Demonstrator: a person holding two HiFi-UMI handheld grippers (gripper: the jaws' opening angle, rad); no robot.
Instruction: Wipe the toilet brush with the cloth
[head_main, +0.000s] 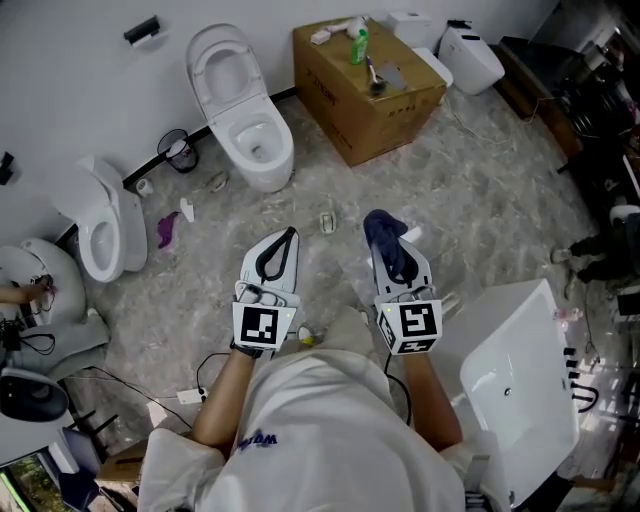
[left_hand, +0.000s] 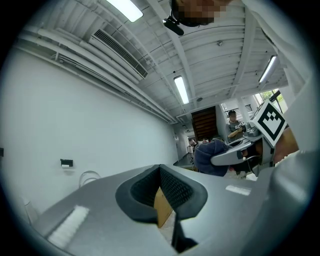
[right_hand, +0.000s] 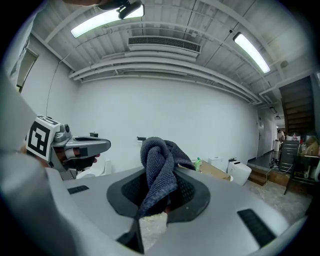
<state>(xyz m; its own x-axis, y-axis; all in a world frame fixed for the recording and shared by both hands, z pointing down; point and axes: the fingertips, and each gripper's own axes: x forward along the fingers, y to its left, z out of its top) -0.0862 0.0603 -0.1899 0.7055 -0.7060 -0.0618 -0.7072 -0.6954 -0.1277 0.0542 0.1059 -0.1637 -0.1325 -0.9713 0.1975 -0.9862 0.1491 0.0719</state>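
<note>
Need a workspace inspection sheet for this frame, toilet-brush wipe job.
Surface: grey marbled floor, small litter scattered.
Job's things: dark blue cloth in right tool; toilet brush not clearly identified.
Clutter: green bottle, small handled item on brown cardboard box; purple scrap, black wire basket on floor.
Tools: left tool shut, empty; right tool shut on cloth.
Cables: loose cables on floor, lower left.
Surroundings: two white toilets by white wall; white basin at right.

Cloth (right_hand: 159, 170): dark, coarse knit, matt. Toilet (head_main: 272, 165): glossy white glaze. Box (head_main: 335, 105): plain matt brown cardboard.
</note>
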